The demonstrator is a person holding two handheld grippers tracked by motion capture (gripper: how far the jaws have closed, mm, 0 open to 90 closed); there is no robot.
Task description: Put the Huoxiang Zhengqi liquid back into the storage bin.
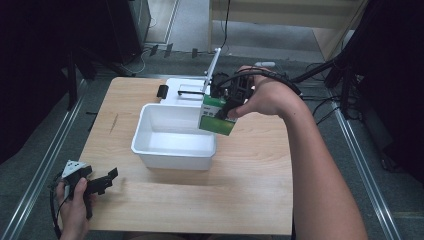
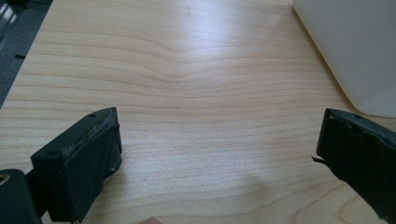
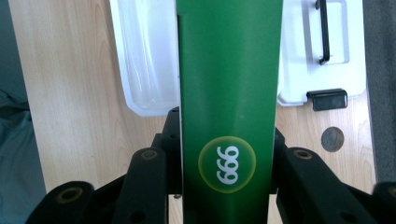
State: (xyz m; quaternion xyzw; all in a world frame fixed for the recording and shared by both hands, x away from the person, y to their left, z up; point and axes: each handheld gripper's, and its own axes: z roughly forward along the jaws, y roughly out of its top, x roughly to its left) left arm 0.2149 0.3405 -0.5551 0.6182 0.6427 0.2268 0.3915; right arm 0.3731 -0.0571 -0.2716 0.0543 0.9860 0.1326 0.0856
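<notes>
A green carton (image 1: 217, 116) with a white panel hangs tilted over the far right corner of the white plastic bin (image 1: 150, 145). My right gripper (image 1: 231, 100) is shut on it from above. In the right gripper view the carton (image 3: 229, 70) stands between the two black jaws, which press on both its sides, and a round "999" mark faces the camera. My left gripper (image 1: 102, 181) rests at the table's near left corner, held in a hand, open. In its own view the left gripper (image 2: 219, 140) has bare wood between its wide-apart jaws.
A white lid (image 1: 184, 90) with a black handle and a black latch (image 1: 162, 91) lies behind the bin. A white rod (image 1: 214, 62) rises near it. The bin's corner (image 2: 355, 46) lies just ahead of the left gripper. A small round mark (image 3: 332, 139) sits on the wood.
</notes>
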